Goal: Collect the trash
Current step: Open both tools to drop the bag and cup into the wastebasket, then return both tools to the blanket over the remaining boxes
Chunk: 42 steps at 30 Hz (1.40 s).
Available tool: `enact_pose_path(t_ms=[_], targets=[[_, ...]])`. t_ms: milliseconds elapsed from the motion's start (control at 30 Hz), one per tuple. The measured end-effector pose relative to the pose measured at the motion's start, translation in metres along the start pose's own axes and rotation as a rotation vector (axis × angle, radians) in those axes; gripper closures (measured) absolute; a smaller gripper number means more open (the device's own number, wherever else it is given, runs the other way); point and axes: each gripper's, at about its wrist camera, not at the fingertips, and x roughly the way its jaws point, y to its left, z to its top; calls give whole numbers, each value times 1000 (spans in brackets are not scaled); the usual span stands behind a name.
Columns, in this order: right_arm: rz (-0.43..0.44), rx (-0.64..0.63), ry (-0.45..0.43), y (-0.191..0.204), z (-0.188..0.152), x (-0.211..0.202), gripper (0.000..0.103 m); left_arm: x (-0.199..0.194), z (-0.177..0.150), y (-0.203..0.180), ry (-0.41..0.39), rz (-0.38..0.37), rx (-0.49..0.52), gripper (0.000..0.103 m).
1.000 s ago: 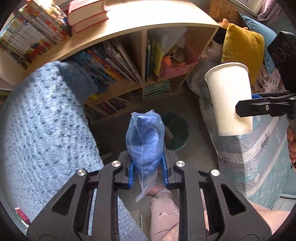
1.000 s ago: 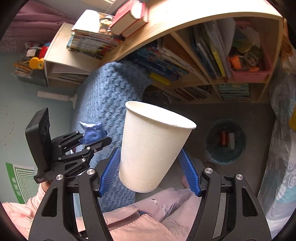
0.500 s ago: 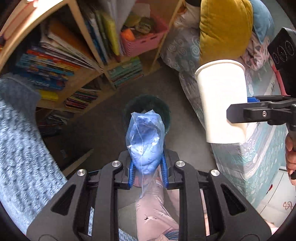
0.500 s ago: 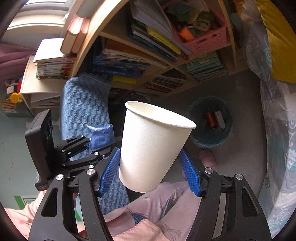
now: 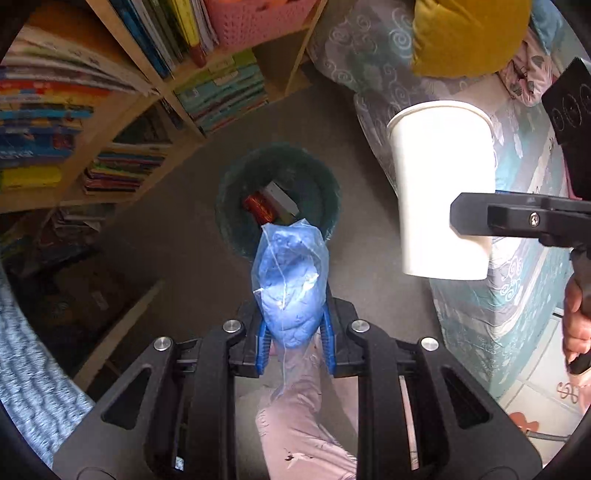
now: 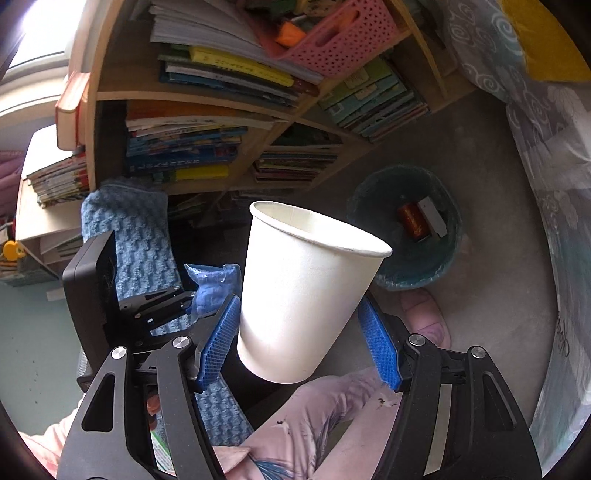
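My left gripper (image 5: 291, 332) is shut on a clear plastic bag of blue stuff (image 5: 290, 280) and holds it in the air, just short of a round dark-teal trash bin (image 5: 236, 221) on the floor. The bin holds a red can (image 5: 256, 206) and a grey box (image 5: 280, 195). My right gripper (image 6: 301, 343) is shut on a white paper cup (image 6: 306, 291), upright, to the left of the bin (image 6: 376, 258). The cup also shows at the right of the left wrist view (image 5: 443, 192). The left gripper and bag show in the right wrist view (image 6: 210, 288).
A wooden bookshelf (image 5: 147, 96) full of books and a pink basket (image 6: 332, 40) stands behind the bin. A bed with patterned cover (image 5: 498, 288) and a yellow cushion (image 5: 469, 33) is on the right. A blue knitted throw (image 6: 136, 229) is on the left. My legs and slipper (image 6: 424, 321) are below.
Both grippers have moved forward and down toward the bin, which now looks larger and closer in both views. Both grips are unchanged.
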Motion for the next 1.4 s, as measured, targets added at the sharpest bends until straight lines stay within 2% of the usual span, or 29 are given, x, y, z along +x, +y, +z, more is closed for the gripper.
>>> enact_pose_path(t_ms=[133, 167, 200, 233, 267, 300, 367, 567, 833, 967, 1200, 1400], targets=[[-8, 30, 16, -16, 2, 21, 35, 23, 4, 3, 19, -20, 15, 83], [-8, 38, 15, -20, 3, 25, 35, 28, 7, 4, 22, -27, 19, 80], [-6, 44, 13, -23, 4, 28, 33, 35, 9, 5, 33, -26, 16, 70], [-10, 50, 11, -26, 5, 30, 25, 39, 11, 6, 43, -14, 8, 31], [-13, 49, 10, -28, 6, 32, 19, 41, 12, 6, 27, 18, 2, 18], [-16, 37, 8, -28, 7, 33, 12, 40, 12, 5, 4, 38, 17, 18], [-42, 28, 1, -28, 9, 31, 12, 41, 12, 2, 6, 79, 39, 18], [2, 75, -24, -42, 12, 19, 12, 40, 3, 8, 15, 110, 42, 18], [30, 90, -39, -49, 7, 6, 12, 37, -6, 14, 17, 111, 26, 18], [47, 83, -38, -44, 3, -1, 12, 23, -8, 11, -3, 121, 32, 18], [91, 0, -28, -7, 1, -27, 12, -33, -19, 12, -85, 138, -4, 18], [114, -169, 12, 61, 5, -49, 12, -96, -45, 21, -180, 175, -57, 14]])
